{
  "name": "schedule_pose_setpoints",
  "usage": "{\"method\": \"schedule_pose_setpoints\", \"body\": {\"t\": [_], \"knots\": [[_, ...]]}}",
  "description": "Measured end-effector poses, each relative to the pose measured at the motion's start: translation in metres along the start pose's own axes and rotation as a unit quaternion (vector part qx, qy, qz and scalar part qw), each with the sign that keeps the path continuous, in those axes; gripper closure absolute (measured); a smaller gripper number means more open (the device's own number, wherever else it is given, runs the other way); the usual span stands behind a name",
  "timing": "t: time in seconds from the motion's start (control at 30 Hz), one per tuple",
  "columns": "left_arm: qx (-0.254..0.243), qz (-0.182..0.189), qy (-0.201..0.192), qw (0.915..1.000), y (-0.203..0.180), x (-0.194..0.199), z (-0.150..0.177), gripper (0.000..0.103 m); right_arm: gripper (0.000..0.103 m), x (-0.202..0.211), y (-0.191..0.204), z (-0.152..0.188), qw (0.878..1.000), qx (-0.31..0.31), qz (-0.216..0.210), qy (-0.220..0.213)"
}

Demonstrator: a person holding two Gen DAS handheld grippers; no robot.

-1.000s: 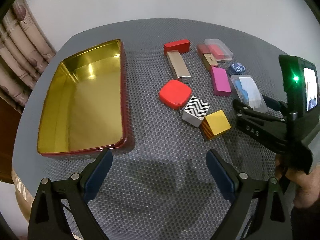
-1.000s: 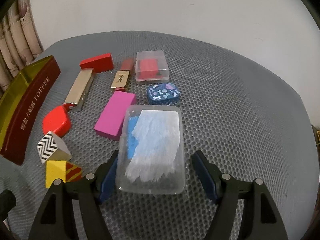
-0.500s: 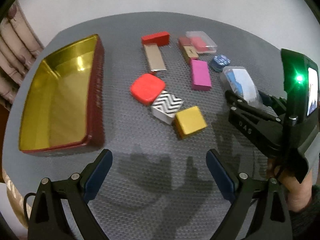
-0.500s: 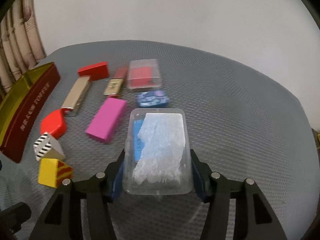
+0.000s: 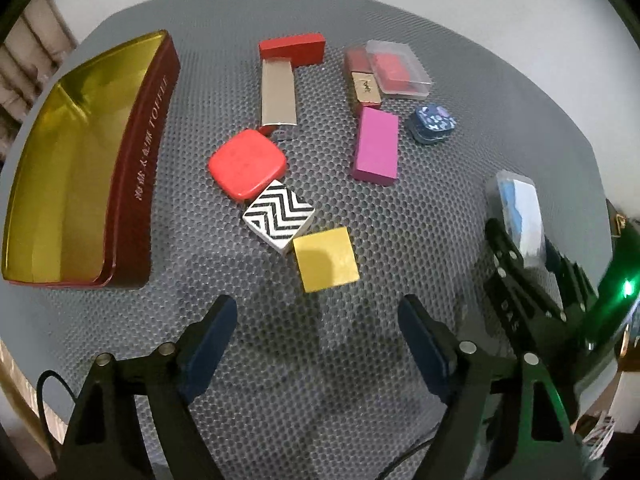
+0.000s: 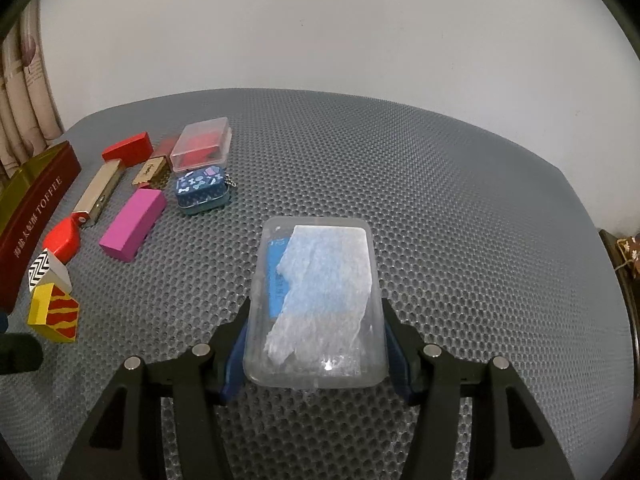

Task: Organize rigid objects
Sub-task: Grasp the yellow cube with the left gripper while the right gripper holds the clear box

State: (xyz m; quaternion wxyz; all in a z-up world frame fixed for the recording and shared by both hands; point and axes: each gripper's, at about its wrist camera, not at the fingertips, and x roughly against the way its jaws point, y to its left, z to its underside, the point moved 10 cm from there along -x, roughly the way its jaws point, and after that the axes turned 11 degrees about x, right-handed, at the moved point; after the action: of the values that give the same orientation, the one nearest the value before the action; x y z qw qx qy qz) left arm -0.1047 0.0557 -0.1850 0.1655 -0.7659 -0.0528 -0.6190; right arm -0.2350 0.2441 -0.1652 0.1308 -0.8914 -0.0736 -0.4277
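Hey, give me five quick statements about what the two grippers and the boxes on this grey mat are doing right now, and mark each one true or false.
1. The right gripper is shut on the clear plastic case. True.
2. The left gripper holds the yellow block. False: its jaws are open and empty, the block lies on the mat ahead of them.
3. The gold toffee tin already holds several boxes. False: what shows of its inside is bare.
4. The zigzag block touches the yellow block. True.
5. The pink box is stacked on the blue patterned tin. False: both lie on the mat, side by side and apart.
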Motion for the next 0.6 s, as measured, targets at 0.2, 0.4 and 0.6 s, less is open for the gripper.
{"method": "schedule_pose_setpoints", "body": {"t": [0.2,0.4,0.6], "knots": [[0.034,0.003,0.028,0.999,-0.005,-0.012,-0.007,0.034,0.044,0.009,-0.008,0.014,1.0,-0.003,-0.005,-0.002],[0.064,-0.003,0.043,0.997,-0.007,-0.021,-0.01,0.05,0.044,0.004,-0.004,0.01,1.0,-0.003,-0.006,-0.002],[0.071,0.002,0.04,0.9967,-0.008,-0.023,-0.011,0.064,0.044,0.019,-0.022,0.028,1.0,-0.004,-0.006,-0.003]]}}
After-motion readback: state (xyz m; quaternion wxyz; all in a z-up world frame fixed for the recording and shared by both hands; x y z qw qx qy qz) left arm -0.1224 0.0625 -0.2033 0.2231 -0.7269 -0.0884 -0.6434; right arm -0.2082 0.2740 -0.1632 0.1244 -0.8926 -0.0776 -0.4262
